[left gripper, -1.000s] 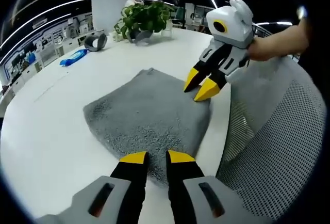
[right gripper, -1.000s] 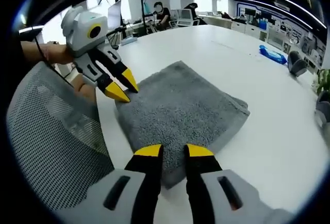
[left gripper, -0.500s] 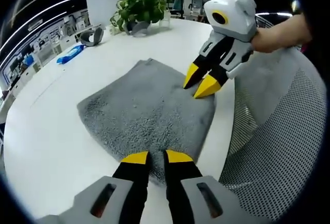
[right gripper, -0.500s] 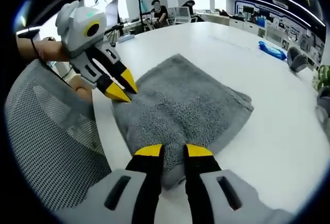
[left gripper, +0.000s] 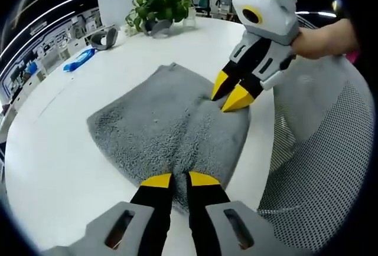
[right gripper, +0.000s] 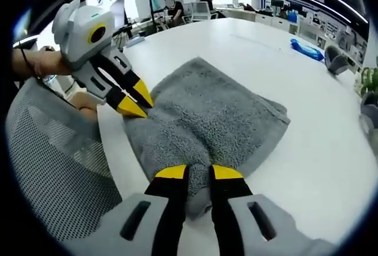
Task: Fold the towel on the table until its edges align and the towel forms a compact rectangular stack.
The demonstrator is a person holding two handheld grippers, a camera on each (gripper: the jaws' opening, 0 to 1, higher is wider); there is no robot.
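A grey towel [left gripper: 159,120] lies folded on the white table [left gripper: 53,167], seen again from the other side as the same towel [right gripper: 207,114]. My left gripper [left gripper: 180,180] is shut on the towel's near edge, and a ridge of cloth puckers up between its yellow-tipped jaws. The right gripper [left gripper: 231,92], held by a person's hand, grips the corner at the table's edge. In the right gripper view, my right gripper [right gripper: 199,173] is shut on bunched cloth at the near edge. There the left gripper [right gripper: 134,100] bites the towel's left corner.
A mesh chair back [left gripper: 319,167] stands against the table's edge, also the chair [right gripper: 53,167]. A potted plant [left gripper: 159,8], a grey roll [left gripper: 103,38] and a blue packet [left gripper: 78,60] sit at the far side. Bare tabletop surrounds the towel.
Both pairs of jaws have narrowed onto the towel's edge, and the cloth now puckers into ridges running toward each gripper. The towel's corners have drawn in slightly.
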